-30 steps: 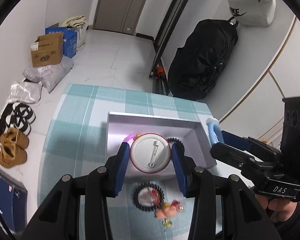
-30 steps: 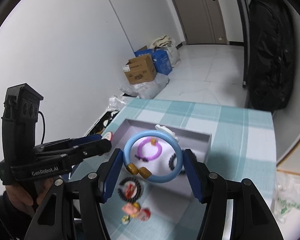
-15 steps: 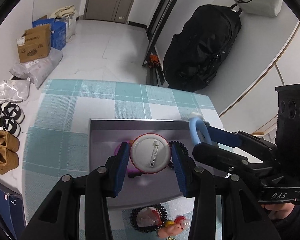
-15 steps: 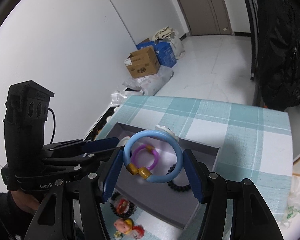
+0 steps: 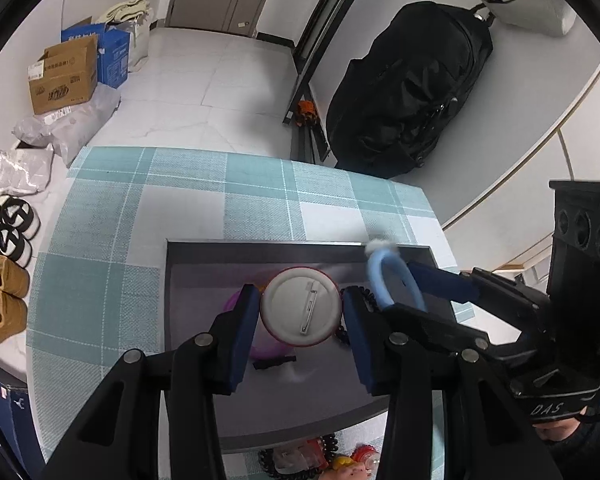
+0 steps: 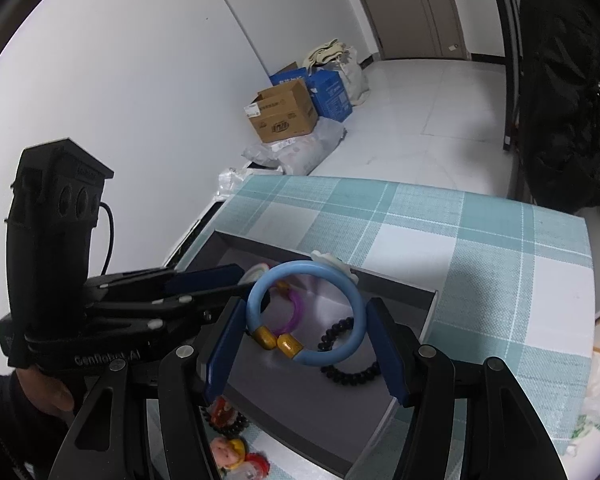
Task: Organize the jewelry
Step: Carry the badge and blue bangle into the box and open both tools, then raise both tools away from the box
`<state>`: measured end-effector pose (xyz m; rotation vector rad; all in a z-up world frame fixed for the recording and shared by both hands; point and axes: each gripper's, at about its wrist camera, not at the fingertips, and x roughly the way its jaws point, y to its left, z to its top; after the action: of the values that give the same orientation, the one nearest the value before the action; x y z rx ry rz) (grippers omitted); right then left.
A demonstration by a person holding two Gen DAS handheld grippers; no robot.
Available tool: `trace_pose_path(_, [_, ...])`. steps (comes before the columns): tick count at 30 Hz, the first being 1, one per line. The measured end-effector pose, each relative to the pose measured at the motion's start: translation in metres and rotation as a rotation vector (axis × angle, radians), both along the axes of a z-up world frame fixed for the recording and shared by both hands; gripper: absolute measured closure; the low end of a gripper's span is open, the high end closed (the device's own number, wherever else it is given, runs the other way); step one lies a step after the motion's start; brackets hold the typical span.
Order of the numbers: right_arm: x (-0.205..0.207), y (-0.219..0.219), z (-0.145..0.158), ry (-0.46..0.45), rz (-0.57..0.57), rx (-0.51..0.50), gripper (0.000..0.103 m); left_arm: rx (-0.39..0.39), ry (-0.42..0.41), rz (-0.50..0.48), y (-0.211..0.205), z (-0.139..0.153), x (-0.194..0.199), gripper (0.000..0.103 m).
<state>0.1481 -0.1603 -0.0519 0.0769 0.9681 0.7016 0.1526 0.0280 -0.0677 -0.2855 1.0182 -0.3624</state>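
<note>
Left hand-held gripper [image 5: 301, 312] clamps a round pin badge [image 5: 300, 306], pin side up, over the grey box [image 5: 260, 249] on the checked worktop [image 5: 180, 208]. Right hand-held gripper [image 6: 305, 330] grips a blue bangle [image 6: 305, 314] above the same box, over a purple ring [image 6: 296, 312] and black bead bracelet [image 6: 350, 374].

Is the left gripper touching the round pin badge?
Touching. The left wrist view shows the left gripper with both blue pads pressed against the rim of the round pin badge, no gap on either side.
</note>
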Motion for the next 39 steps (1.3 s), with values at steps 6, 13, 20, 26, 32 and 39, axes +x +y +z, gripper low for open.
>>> trace_pose_path(6, [-0.007, -0.005, 0.006, -0.039, -0.005, 0.002, 0.037, -0.060, 0.019, -0.005, 0.005, 0.001, 0.000, 0.052])
trace_pose_path(13, [-0.023, -0.012, 0.017, -0.106, -0.038, 0.007, 0.028, -0.072, -0.024, 0.021, 0.010, 0.008, -0.010, 0.049])
trace_pose_path(20, [-0.038, -0.026, 0.028, -0.154, -0.088, 0.029, 0.019, -0.078, -0.090, 0.064, 0.021, 0.017, -0.030, 0.049])
trace_pose_path(26, [-0.051, -0.030, 0.036, -0.199, -0.105, 0.036, 0.017, -0.068, -0.081, 0.112, 0.030, 0.016, -0.047, 0.049])
trace_pose_path(32, [-0.066, -0.030, 0.037, -0.220, -0.102, 0.034, 0.014, -0.055, -0.101, 0.142, 0.032, 0.019, -0.067, 0.048])
trace_pose_path(39, [-0.082, -0.035, 0.034, -0.214, -0.109, 0.034, 0.010, -0.022, -0.106, 0.102, 0.020, 0.022, -0.085, 0.047])
